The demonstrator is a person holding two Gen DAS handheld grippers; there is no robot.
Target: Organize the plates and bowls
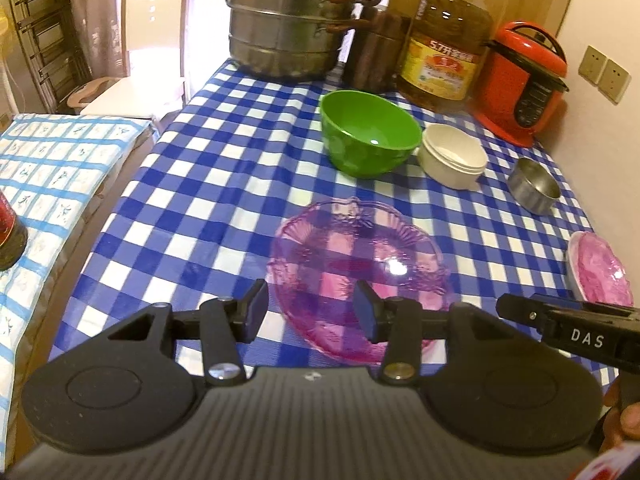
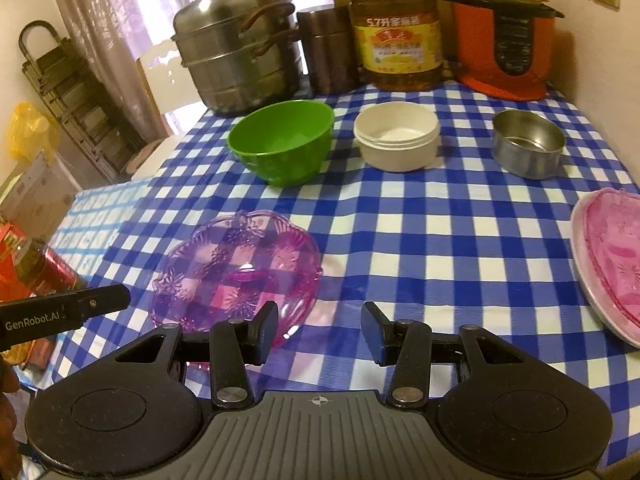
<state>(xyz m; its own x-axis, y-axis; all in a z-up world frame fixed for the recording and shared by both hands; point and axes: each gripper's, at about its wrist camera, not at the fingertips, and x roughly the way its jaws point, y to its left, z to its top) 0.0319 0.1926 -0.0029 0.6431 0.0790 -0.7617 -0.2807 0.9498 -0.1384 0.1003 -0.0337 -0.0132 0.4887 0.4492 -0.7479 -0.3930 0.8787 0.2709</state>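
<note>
A clear purple glass dish (image 1: 356, 268) lies on the blue checked tablecloth (image 1: 224, 168). My left gripper (image 1: 312, 312) is open, with the dish's near left rim between its fingers, not clamped. My right gripper (image 2: 320, 330) is open and empty, just right of the same dish (image 2: 240, 272). Behind stand a green bowl (image 1: 370, 134) (image 2: 282, 142), a white bowl (image 1: 452, 154) (image 2: 396, 134) and a small steel bowl (image 1: 534, 186) (image 2: 528, 142). A pink dish on a white plate (image 1: 600, 272) (image 2: 612, 260) lies at the right edge.
At the back stand a steel steamer pot (image 1: 292, 16) (image 2: 240, 48), a brown canister (image 2: 328, 48), an oil jug (image 1: 444, 40) (image 2: 396, 28) and a red cooker (image 1: 524, 80) (image 2: 504, 28). A second checked table (image 1: 52, 168) with a dark bottle (image 1: 10, 236) is on the left.
</note>
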